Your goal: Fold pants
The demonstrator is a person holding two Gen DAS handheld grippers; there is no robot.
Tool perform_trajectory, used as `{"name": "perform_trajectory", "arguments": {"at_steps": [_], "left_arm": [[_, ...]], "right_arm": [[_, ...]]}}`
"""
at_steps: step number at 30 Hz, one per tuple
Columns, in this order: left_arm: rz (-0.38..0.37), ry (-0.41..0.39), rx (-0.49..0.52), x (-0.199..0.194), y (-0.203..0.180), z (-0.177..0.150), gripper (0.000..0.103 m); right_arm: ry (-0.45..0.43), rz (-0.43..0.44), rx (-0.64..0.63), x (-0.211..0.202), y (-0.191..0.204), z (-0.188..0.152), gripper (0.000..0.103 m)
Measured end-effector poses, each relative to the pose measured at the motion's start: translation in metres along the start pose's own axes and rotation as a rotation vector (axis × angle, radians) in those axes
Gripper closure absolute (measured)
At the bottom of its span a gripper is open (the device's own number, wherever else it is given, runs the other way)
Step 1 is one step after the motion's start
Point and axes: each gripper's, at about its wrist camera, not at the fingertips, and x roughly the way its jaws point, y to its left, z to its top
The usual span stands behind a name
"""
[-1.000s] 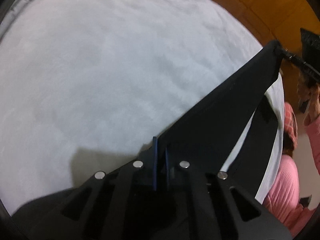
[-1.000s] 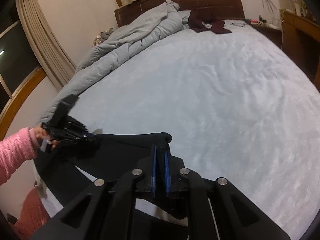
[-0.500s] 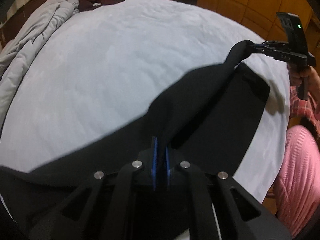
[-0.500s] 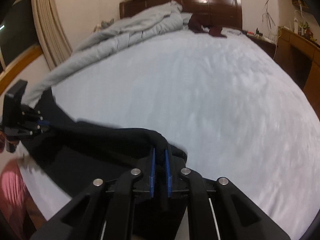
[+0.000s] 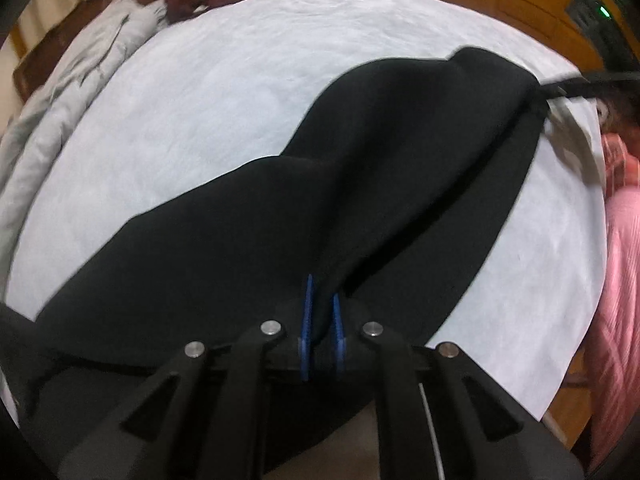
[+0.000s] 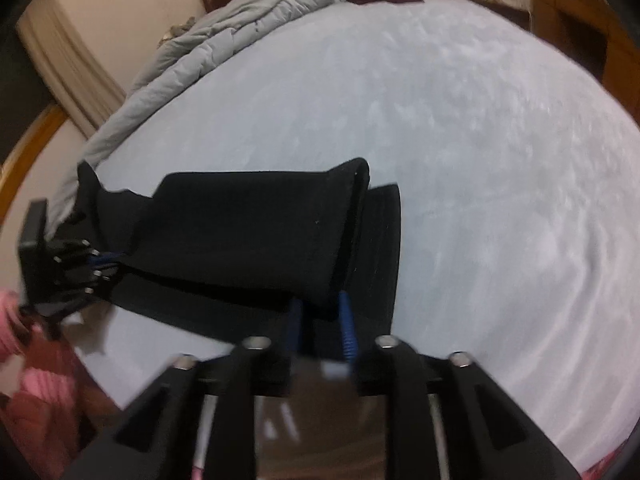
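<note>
Fuzzy pale bed [image 6: 460,128], smooth black pants [image 6: 240,232]

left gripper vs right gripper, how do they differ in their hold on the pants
The left gripper pinches the black pants tightly between near-shut blue pads; the right gripper is opening, its pads standing apart with fabric loosely between them. Both point down over the bed.

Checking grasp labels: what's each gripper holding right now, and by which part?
Left gripper: shut on the black pants, pinching a bunched fold of fabric. Right gripper: fingers opening, pants edge between them, no longer pinched.
</note>
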Motion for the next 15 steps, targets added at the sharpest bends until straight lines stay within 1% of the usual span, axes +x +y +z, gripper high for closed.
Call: {"name": "perform_trajectory", "arguments": {"at_steps": [1, 5, 8, 9, 10, 13, 15], "left_arm": [[-0.006, 0.003, -0.021, 0.000, 0.002, 0.002, 0.095], [-0.003, 0.010, -0.070, 0.002, 0.004, 0.005, 0.093], [0.010, 0.011, -0.090, 0.002, 0.001, 0.006, 0.091], [0.015, 0.013, -0.094, 0.002, 0.000, 0.006, 0.090], [0.017, 0.014, -0.095, 0.002, -0.001, 0.007, 0.090], [0.025, 0.017, -0.087, 0.002, -0.004, 0.007, 0.088], [0.031, 0.018, -0.078, 0.002, -0.005, 0.006, 0.088]], "right_arm": [[-0.003, 0.020, 0.019, -0.005, -0.001, 0.000, 0.055], [0.029, 0.142, 0.133, -0.010, -0.003, 0.000, 0.055], [0.062, 0.208, 0.215, 0.001, -0.005, 0.000, 0.055], [0.073, 0.252, 0.254, 0.008, -0.007, 0.001, 0.055], [0.085, 0.276, 0.290, 0.016, -0.009, 0.001, 0.055], [0.081, 0.283, 0.369, 0.031, -0.016, 0.004, 0.049], [0.064, 0.321, 0.426, 0.037, -0.023, 0.005, 0.049]]}}
